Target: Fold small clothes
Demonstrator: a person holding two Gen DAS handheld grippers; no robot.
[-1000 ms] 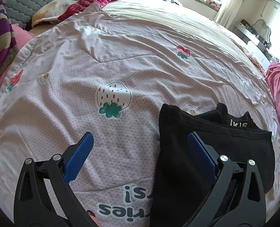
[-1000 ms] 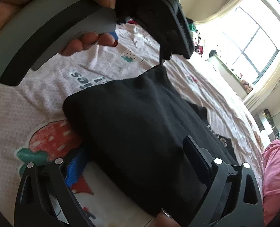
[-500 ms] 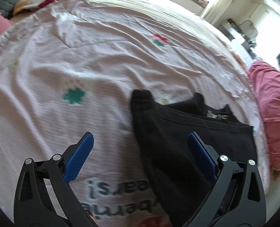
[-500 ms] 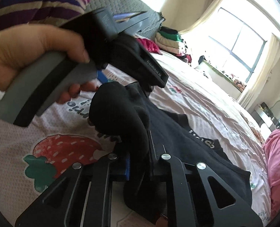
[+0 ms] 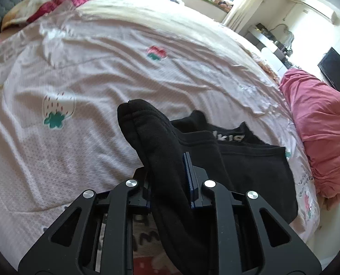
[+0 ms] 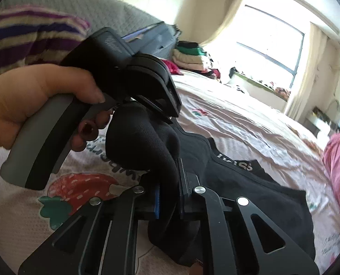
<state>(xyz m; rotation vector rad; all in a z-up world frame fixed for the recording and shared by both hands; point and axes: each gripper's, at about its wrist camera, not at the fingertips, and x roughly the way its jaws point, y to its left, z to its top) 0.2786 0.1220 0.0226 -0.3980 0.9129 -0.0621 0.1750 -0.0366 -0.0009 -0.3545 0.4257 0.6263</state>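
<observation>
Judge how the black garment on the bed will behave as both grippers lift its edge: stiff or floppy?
Probably floppy: the black garment bunches into soft folds where the left gripper, jaws closing, pinches it. It likely drapes and drags, since its far part lies flat on the strawberry bedsheet. The right gripper grips thick folds, so slipping seems unlikely.

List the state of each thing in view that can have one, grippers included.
Left gripper: jaws closing on a bunched edge of the black garment.
Right gripper: shut on another bunched part of that garment.
Black garment: partly lifted at the gripped end, the rest lying on the bedspread.
Bedspread: spread over the bed, wrinkled.
Pink blanket: crumpled at the bed's edge.
</observation>
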